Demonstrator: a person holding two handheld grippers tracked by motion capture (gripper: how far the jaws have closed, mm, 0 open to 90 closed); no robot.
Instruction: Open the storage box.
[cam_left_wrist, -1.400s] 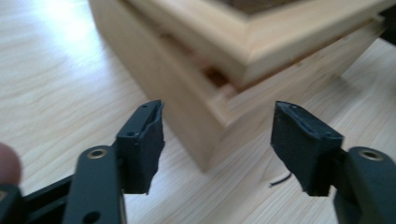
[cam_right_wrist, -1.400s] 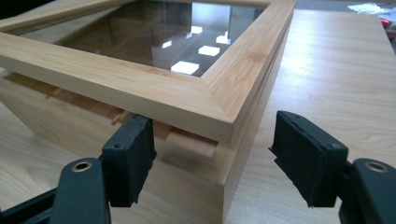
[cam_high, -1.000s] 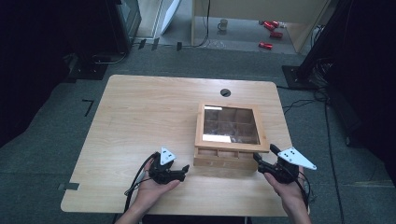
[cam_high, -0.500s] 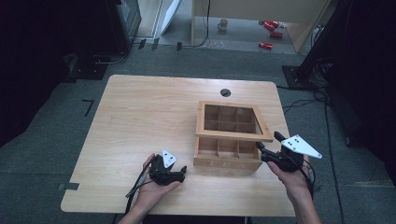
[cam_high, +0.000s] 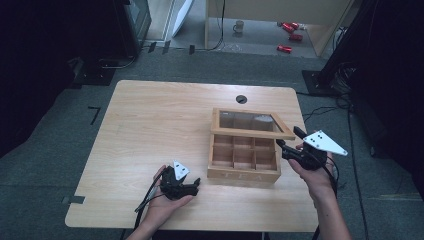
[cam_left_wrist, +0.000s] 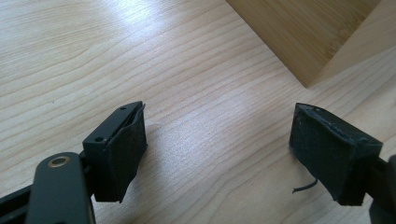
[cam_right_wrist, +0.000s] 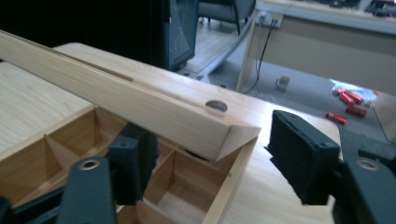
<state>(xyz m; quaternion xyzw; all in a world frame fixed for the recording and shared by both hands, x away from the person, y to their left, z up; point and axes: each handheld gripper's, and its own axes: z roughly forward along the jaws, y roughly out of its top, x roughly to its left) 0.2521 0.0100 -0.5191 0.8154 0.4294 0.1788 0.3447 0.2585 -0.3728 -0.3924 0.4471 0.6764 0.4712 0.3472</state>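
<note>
Lid (cam_high: 252, 123) raised further; tea box (cam_high: 244, 159) compartments empty.

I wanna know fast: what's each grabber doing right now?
Left gripper: open, holding nothing.
Right gripper: open around the box lid, jaws just closing.

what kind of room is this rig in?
Probably a lab or office workroom: a wooden table on grey carpet, dark equipment stands around it with cables across the floor, and a desk behind.

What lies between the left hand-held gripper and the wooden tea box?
Only bare table: in the high view, the left hand-held gripper rests just short of the tea box, with nothing between them.
</note>
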